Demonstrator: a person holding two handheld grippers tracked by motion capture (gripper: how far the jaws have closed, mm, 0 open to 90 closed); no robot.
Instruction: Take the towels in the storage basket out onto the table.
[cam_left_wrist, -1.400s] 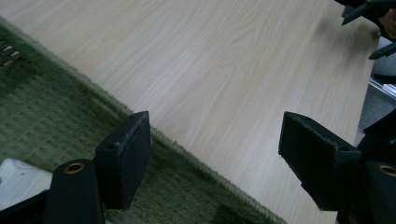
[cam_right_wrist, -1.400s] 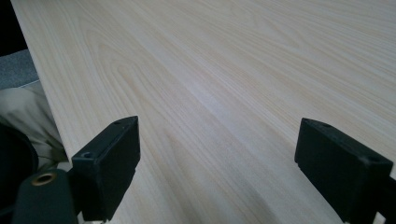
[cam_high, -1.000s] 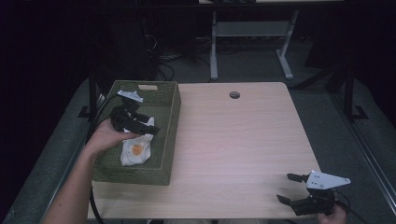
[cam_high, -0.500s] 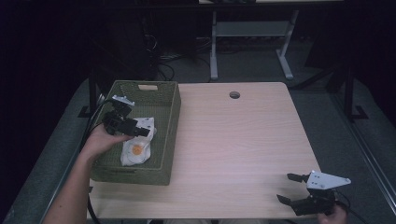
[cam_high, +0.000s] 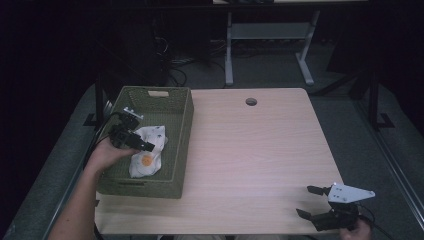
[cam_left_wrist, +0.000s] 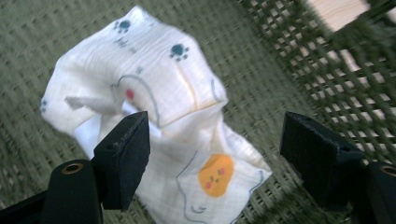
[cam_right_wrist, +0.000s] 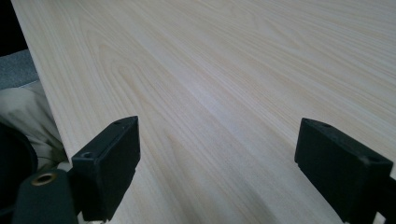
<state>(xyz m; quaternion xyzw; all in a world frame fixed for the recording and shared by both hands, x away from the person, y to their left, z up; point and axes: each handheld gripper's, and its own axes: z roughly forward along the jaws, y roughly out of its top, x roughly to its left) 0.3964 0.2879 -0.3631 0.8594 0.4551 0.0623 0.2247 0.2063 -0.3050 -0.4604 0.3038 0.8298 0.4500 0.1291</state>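
Left gripper (cam_high: 136, 141) hovers over the white printed cloth (cam_high: 147, 155) in the green basket (cam_high: 181, 150) at the bench's left edge, jaws wide apart, holding nothing. Cloth lies ahead and below between them, long axis running toward the near edge. Right gripper (cam_high: 310, 201), also spread and empty, sits at the near right corner, well apart.

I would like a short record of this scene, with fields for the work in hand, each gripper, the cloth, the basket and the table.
work in hand: left gripper reaching over the cloth in the basket
left gripper: jaws open, above the cloth, nothing held
right gripper: jaws open, at the table's near right corner, nothing between them
cloth: white, crumpled, printed with blue paw marks and an orange figure; lies on the basket floor
basket: green, woven, rectangular, on the table's left side
table: light wood, small round hole near the far edge
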